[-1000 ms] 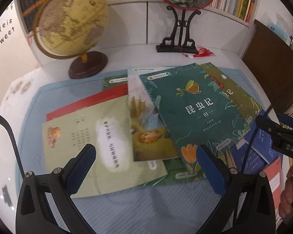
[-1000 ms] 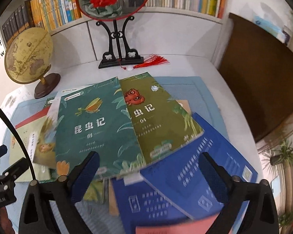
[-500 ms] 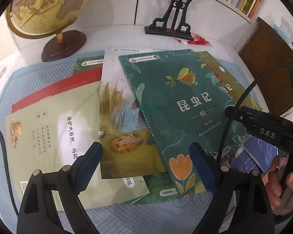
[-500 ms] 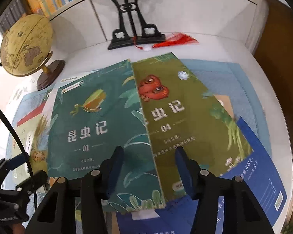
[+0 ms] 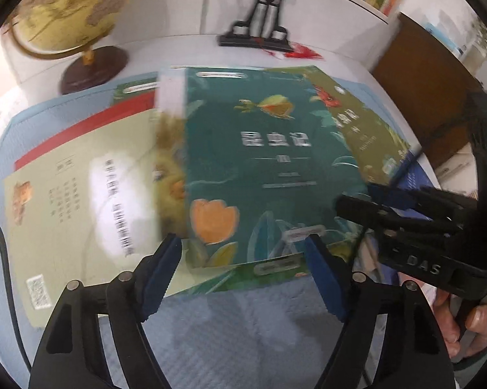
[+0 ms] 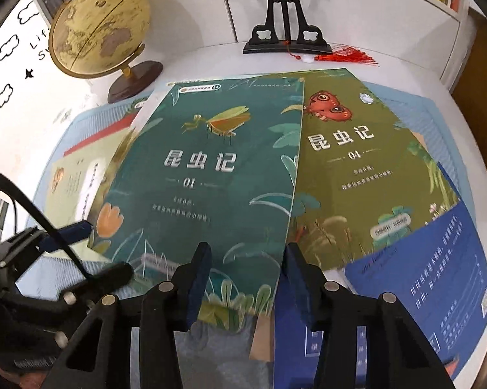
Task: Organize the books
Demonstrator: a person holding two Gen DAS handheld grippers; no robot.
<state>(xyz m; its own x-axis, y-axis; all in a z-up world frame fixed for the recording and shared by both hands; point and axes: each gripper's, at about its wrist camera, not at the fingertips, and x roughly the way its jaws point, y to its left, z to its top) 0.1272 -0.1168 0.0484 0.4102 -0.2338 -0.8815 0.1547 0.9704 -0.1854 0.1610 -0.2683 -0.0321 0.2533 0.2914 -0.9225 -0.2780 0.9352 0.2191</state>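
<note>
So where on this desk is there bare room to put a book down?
Bare white desk lies behind the books, between the yellow globe and black carved stand. The blue mat's near strip is free. The middle is crowded with overlapping books.

A globe (image 6: 100,29) on a dark round base (image 6: 136,79) is observed at the far left of the white tabletop (image 6: 211,58). To the globe's right, a black ornamental stand (image 6: 284,16) is seen, with a red tassel (image 6: 350,55) lying just beside its foot. A pale blue mat (image 5: 259,321) is spread nearer than the globe.
</note>
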